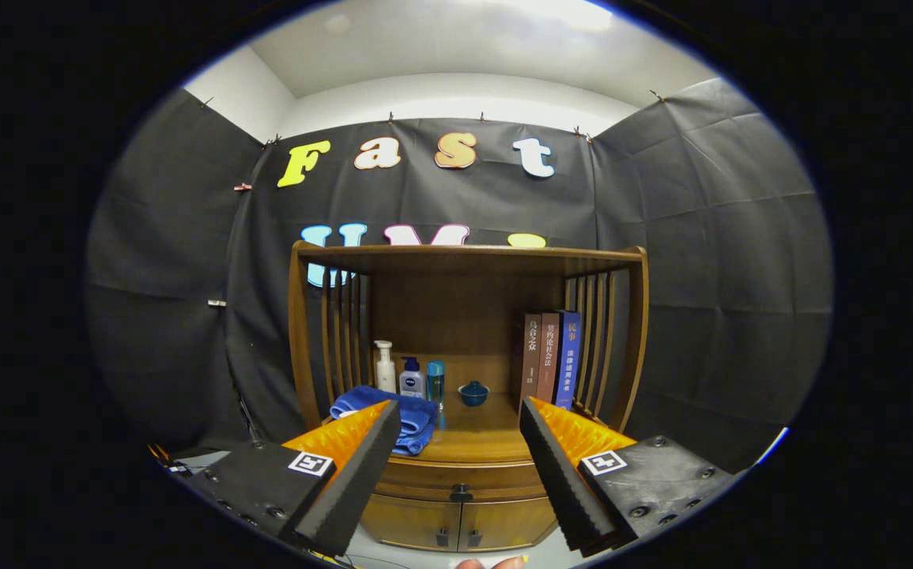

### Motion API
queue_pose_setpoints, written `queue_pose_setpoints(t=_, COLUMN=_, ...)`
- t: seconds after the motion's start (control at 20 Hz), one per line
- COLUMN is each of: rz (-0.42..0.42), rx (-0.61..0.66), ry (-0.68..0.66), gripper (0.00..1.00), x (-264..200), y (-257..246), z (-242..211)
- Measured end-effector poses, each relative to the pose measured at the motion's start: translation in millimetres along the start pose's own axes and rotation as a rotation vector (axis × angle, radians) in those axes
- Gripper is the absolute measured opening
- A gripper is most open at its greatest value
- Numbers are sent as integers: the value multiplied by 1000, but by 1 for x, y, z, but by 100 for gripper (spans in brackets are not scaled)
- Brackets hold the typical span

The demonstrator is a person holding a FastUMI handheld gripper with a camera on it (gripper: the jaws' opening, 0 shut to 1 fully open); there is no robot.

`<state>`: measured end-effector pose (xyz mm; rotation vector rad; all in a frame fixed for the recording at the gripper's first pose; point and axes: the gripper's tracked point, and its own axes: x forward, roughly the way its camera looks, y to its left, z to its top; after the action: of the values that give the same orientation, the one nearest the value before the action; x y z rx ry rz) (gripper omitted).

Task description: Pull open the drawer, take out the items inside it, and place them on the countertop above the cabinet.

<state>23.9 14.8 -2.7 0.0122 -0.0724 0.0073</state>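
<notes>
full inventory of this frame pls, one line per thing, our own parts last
cabinet: 1, brown wood, slatted sides, against the booth wall
countertop: 1, brown wood, above the drawer
drawer: 1, brown, shut, dark knob, under the countertop
lower doors: 2, brown, shut, below the drawer
towel: 1, blue, folded, countertop left, partly behind the left finger
pump bottle: 1, white, back left
bottle: 1, white with blue cap, beside the pump bottle
tube: 1, teal, right of that bottle
lidded bowl: 1, dark blue, countertop middle
books: 3, two brown, one blue, upright, back right
tongs: 1, open, holding nothing, short of the drawer
fingertips: person's, below the tongs
</notes>
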Motion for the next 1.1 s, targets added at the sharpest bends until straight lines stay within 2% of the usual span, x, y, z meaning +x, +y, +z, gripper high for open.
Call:
queue_pose_setpoints(t=0.6, rz=-44, rx=9, ry=149, gripper=98, x=72, y=-10, z=-190)
queue_pose_setpoints(t=0.95, rz=-28, rx=42, ry=236, gripper=99, x=111, y=-4, z=-272)
queue_pose_setpoints(t=1.05, rz=-33, rx=67, ry=261, gripper=88, x=121, y=-2, z=-293)
queue_pose_setpoints(t=1.1, rz=-32, rx=73, ry=269, gripper=80, x=125, y=-1, z=-300)
